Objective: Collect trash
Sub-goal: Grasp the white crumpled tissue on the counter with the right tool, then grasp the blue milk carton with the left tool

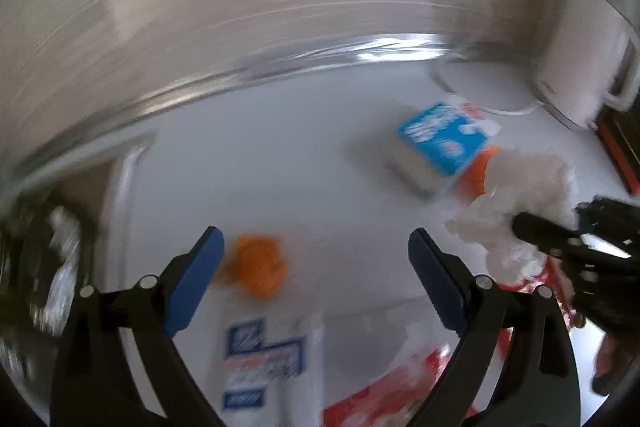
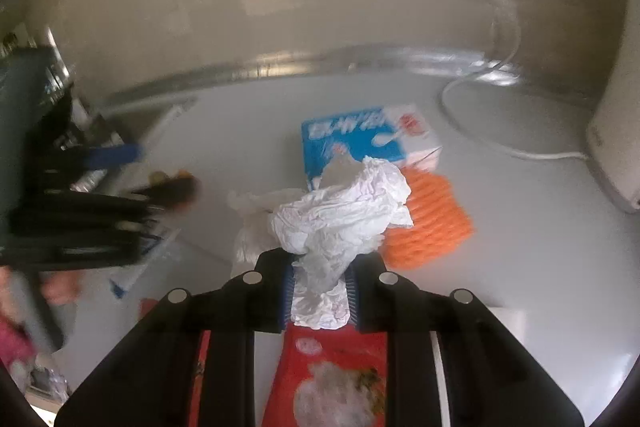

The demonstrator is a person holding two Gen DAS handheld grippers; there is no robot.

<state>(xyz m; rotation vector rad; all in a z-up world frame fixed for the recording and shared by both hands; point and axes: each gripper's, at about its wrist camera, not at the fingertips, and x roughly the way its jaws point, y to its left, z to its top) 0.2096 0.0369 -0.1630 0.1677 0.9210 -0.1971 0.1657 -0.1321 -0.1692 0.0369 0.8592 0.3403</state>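
My right gripper [image 2: 320,287] is shut on a crumpled white tissue [image 2: 340,211], which bulges out ahead of the pads. Just beyond it lie an orange foam net [image 2: 428,223] and a blue-and-white carton [image 2: 352,143] on the white table [image 2: 520,267]. A red food wrapper [image 2: 336,375] lies under the right gripper. My left gripper [image 1: 316,259] hangs open above the table, nothing between its blue pads. A small orange piece [image 1: 256,265] lies on the table below the left pad. At the right of the left wrist view is the tissue [image 1: 516,195], with a right finger [image 1: 536,229] on it.
A white-and-blue packet [image 1: 260,363] lies under the left gripper, beside the red wrapper [image 1: 380,395]. At the table's right stands a white appliance [image 2: 616,147] with a white cable [image 2: 480,135] curving from it. A metal rim [image 2: 280,67] bounds the far side. Dark clutter sits at the left edge.
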